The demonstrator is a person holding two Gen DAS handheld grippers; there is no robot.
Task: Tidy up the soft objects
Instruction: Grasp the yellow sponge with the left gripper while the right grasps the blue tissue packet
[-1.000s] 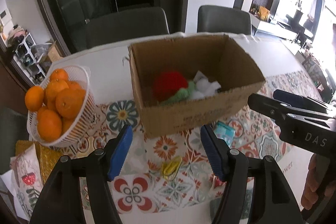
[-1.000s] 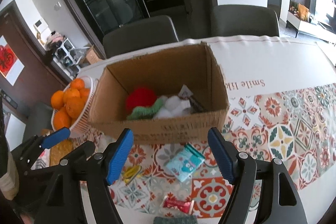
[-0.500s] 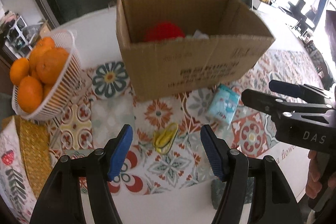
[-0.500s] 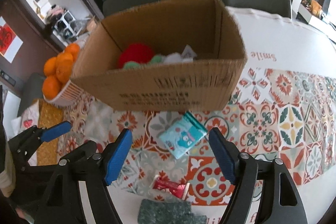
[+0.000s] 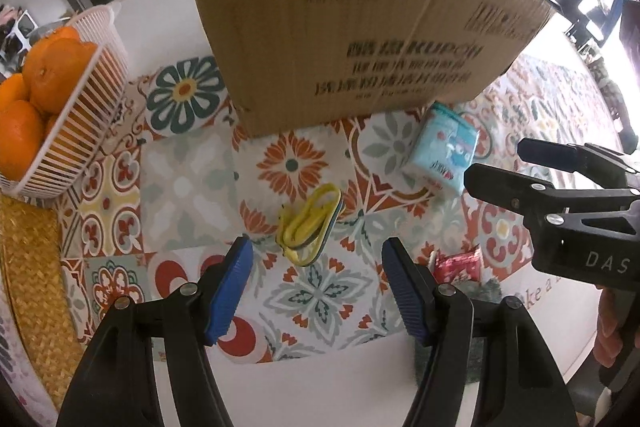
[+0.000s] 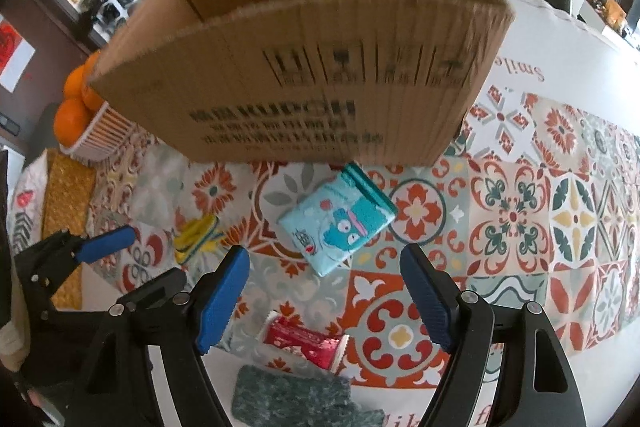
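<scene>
While both grippers pointed steeply down at the patterned tile-print tablecloth (image 5: pixel 184 187), neither held anything. Left gripper (image 5: pixel 316 287): blue ribbed pads apart, released, nothing between them. Just beyond its fingertips, slightly nearer the left pad, lay a folded yellow-and-green sponge cloth (image 5: pixel 310 225), flat on the cloth. Beyond that stood the open brown corrugated cardboard box (image 5: pixel 360 27) with printed lettering; its contents were hidden from both views. Off to the right of the right pad lay a light-blue soft tissue packet with a cartoon print (image 5: pixel 442 153), close to the box's front wall.

Right gripper (image 6: pixel 324 287): jaws opening, pads released, nothing between them. The tissue packet (image 6: pixel 338 223) lay just beyond the fingertips, roughly centred between them, tilted diagonally. Nearer than the fingertips, between the arms, lay a small red foil wrapper (image 6: pixel 306 341) and a dark green fuzzy cloth (image 6: pixel 296 401). Far beyond the left pad, a white slatted plastic basket of oranges (image 5: pixel 80 119) stood beside the box.
</scene>
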